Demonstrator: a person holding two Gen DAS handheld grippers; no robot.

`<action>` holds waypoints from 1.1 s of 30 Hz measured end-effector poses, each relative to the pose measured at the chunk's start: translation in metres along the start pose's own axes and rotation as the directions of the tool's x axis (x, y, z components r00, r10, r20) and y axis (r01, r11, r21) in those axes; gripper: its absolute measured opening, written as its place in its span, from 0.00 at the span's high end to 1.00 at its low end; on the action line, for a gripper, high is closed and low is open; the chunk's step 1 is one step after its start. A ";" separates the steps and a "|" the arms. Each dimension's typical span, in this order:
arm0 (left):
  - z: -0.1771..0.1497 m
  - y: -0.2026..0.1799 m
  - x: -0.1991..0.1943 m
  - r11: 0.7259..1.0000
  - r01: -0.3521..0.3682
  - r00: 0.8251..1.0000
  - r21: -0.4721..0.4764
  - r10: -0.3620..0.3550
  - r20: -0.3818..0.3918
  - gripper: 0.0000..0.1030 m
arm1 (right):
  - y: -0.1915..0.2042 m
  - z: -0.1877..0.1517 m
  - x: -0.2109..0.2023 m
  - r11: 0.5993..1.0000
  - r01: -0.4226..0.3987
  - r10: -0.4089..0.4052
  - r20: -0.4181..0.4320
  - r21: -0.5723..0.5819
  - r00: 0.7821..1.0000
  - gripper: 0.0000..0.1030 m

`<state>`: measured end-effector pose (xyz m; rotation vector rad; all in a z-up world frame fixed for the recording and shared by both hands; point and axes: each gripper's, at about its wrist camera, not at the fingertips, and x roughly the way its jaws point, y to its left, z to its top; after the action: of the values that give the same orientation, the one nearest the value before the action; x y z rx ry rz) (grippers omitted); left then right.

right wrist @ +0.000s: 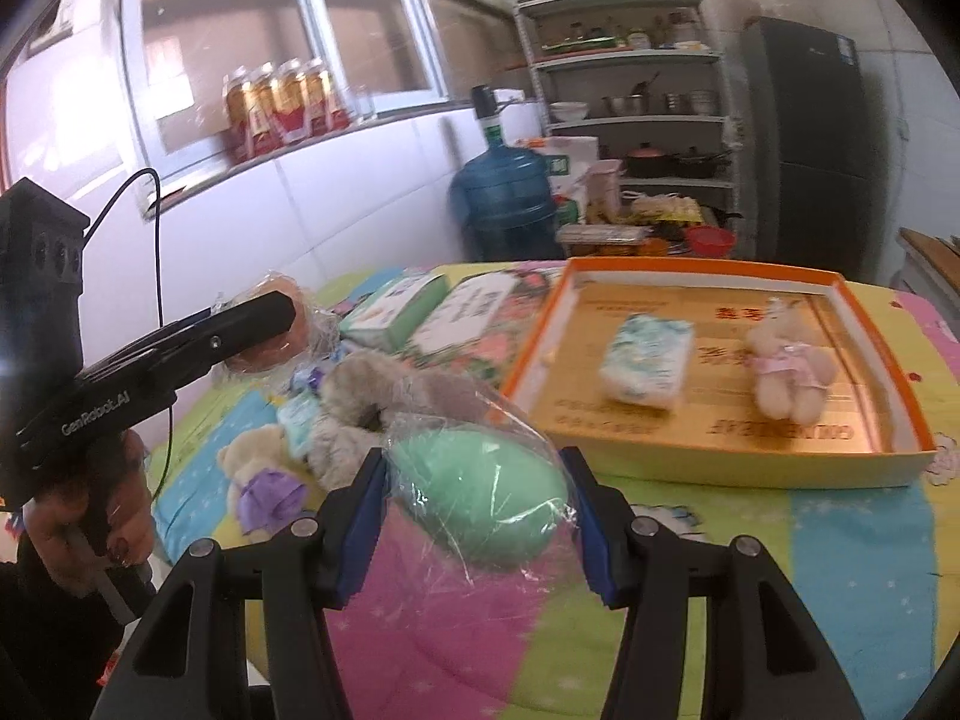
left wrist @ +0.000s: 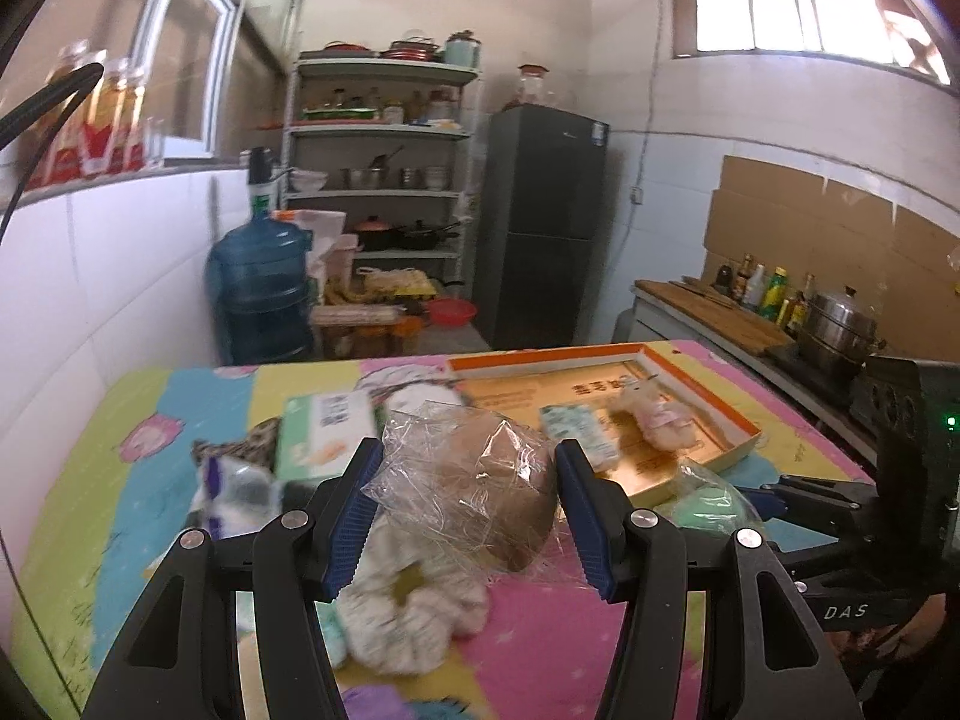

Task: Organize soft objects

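Your left gripper (left wrist: 468, 510) is closed on a brown sponge wrapped in clear film (left wrist: 480, 498); the blue pads (left wrist: 354, 516) press its two sides and the crinkled wrap bulges out between them. It hangs clear above the patterned play mat (left wrist: 120, 480), over a white fluffy scrunchie (left wrist: 414, 618). Your right gripper (right wrist: 474, 516) is likewise clamped on a mint-green sponge in clear film (right wrist: 480, 498), the wrap flaring past both pads, and it too is off the mat.

Beyond the right gripper, just ahead and to the right, sits the orange-rimmed box lid (right wrist: 720, 462) that serves as the tray. A pack of tissues (right wrist: 648, 366) and a small pink-dressed plush bear (right wrist: 786, 366) already lie in it, well apart from each other. On the mat to the left remain a grey fluffy scrunchie (right wrist: 372, 384), a small bear in a purple dress (right wrist: 258, 474) and two green-and-white boxes (right wrist: 432, 312).

You look to be mid-carry: both sponges picked up, neither delivered. The next move calls for bringing each gripper over the near wall of the lid, high enough that the trailing film does not catch the rim. Lower into bare floor, the front left of the lid looks free, then open the jaws. Keep the two grippers apart as they converge on the same tray.
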<state>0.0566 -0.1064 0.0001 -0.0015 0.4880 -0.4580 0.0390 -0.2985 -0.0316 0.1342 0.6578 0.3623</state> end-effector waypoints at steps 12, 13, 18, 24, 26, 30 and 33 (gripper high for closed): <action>0.022 -0.054 0.043 0.998 0.051 0.999 0.048 -0.050 -0.016 0.42 | -0.063 0.008 -0.024 0.993 0.094 -0.098 0.057 0.078 0.994 0.46; 0.023 -0.059 0.047 0.997 0.054 0.998 0.053 -0.053 -0.019 0.42 | -0.069 0.009 -0.026 0.991 0.100 -0.106 0.061 0.087 0.992 0.46; 0.028 -0.081 0.069 0.995 0.068 0.997 0.072 -0.065 -0.038 0.42 | -0.099 0.013 -0.032 0.983 0.137 -0.147 0.077 0.119 0.986 0.46; 0.030 -0.103 0.097 0.994 0.071 0.996 0.088 -0.066 -0.065 0.42 | -0.131 0.020 -0.033 0.972 0.181 -0.195 0.087 0.149 0.977 0.46; 0.031 -0.109 0.108 0.993 0.074 0.995 0.089 -0.067 -0.080 0.42 | -0.142 0.024 -0.032 0.968 0.193 -0.209 0.088 0.163 0.974 0.46; 0.031 -0.120 0.129 0.993 0.080 0.991 0.082 -0.070 -0.114 0.42 | -0.159 0.029 -0.026 0.957 0.229 -0.246 0.079 0.177 0.966 0.46; 0.030 -0.128 0.145 0.993 0.079 0.988 0.087 -0.067 -0.136 0.42 | -0.173 0.033 -0.021 0.948 0.254 -0.271 0.070 0.192 0.960 0.46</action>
<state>0.1299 -0.2860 -0.0256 0.1008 0.5985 -0.5545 0.0933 -0.4669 -0.0346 0.2332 0.6046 0.0374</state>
